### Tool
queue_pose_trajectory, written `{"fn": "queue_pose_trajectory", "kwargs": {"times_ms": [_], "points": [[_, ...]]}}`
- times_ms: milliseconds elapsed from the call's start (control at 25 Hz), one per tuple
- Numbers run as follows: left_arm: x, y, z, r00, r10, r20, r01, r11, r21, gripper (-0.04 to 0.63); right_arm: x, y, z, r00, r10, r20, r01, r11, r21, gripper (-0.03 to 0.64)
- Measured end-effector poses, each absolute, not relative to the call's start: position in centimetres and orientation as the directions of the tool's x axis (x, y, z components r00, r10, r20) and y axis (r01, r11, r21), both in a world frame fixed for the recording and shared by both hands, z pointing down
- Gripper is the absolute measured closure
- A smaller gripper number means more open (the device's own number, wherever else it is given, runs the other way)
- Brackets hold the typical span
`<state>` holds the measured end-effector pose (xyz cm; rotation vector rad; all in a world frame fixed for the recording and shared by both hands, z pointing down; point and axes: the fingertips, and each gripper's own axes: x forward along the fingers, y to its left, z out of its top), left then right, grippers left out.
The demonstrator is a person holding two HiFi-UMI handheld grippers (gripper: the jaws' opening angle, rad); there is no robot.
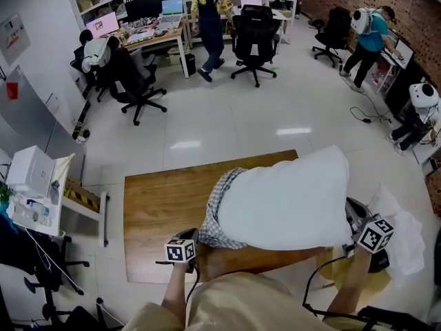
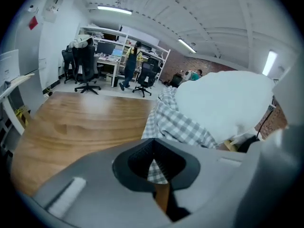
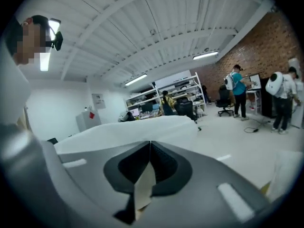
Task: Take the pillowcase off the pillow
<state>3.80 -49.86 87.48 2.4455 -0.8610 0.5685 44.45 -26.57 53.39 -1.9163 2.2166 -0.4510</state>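
Checked grey-and-white cloth, the pillowcase (image 1: 222,212), is pinched between the pressed-together jaws of the left gripper (image 2: 153,164), close to the person's body. The right gripper (image 3: 149,170) is clamped on a fold of the white pillow (image 1: 289,202). The pillow is held up over the wooden table (image 1: 158,198), with its left end inside the bunched pillowcase. Beyond, on a pale floor, are black office chairs (image 1: 255,29) and several people (image 1: 210,26).
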Motion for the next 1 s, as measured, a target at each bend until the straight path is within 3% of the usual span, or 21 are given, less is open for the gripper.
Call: {"fn": "queue_pose_trajectory", "kwargs": {"times_ms": [360, 600, 1000], "points": [[5.1, -50.8, 88.0, 0.727, -0.442, 0.526, -0.639, -0.716, 0.281, 0.595, 47.1, -23.3, 72.1, -0.054, -0.926, 0.375, -0.902, -0.115, -0.416, 0.612], [5.4, -51.2, 87.1, 0.730, -0.450, 0.514, -0.642, -0.709, 0.292, 0.595, 43.4, -22.9, 85.7, -0.127, -0.820, 0.557, -0.867, -0.181, -0.464, 0.613], [4.4, -51.5, 87.9, 0.720, -0.455, 0.524, -0.654, -0.697, 0.294, 0.595, 35.1, -28.4, 93.2, -0.248, -0.824, 0.509, -0.809, -0.113, -0.577, 0.609]]}}
